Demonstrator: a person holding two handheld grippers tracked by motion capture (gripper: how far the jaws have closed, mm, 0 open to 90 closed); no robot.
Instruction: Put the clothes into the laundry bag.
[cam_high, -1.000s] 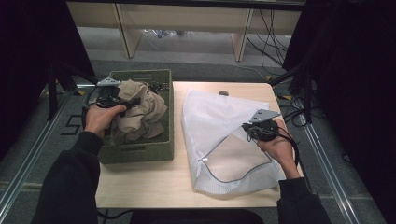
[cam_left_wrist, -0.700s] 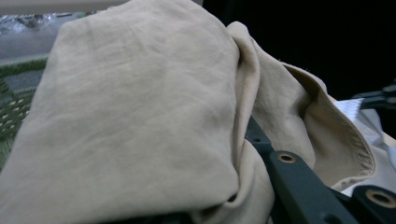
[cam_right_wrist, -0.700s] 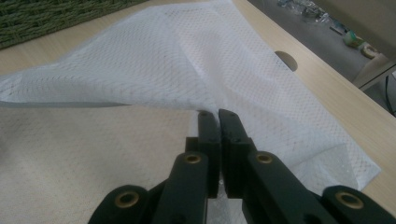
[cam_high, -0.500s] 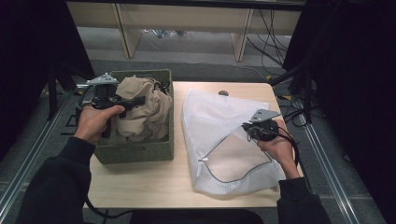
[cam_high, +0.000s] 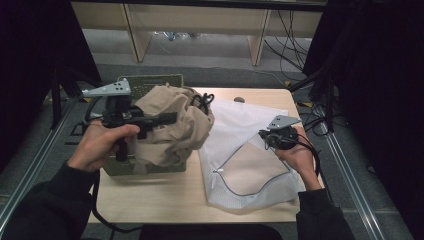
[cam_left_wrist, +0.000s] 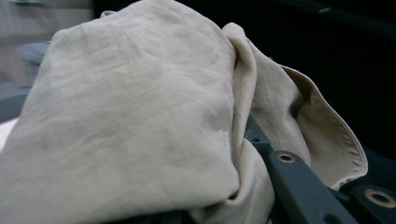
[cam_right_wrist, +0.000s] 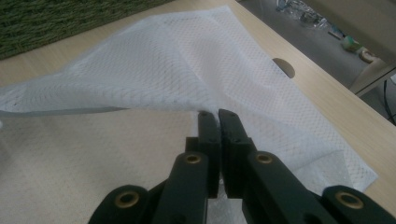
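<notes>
I have the beige garment (cam_high: 172, 125) pinched in my left gripper (cam_high: 167, 118) and raised above the green basket (cam_high: 150, 80), near the white mesh laundry bag (cam_high: 250, 150), so by my reckoning the job is about half done. My right gripper (cam_right_wrist: 218, 114) has its jaws pressed together on the bag's upper layer, holding the mouth open on the table (cam_high: 165, 195). Left to do: carry the cloth across and stuff it in. The hanging folds (bulky, drooping) could snag the basket rim or miss the narrow opening.

A lab-like recording booth: black curtains (cam_high: 30, 60), aluminium frame rails (cam_high: 35, 165), loose cables (cam_high: 290, 45), wooden table (cam_high: 165, 200).
</notes>
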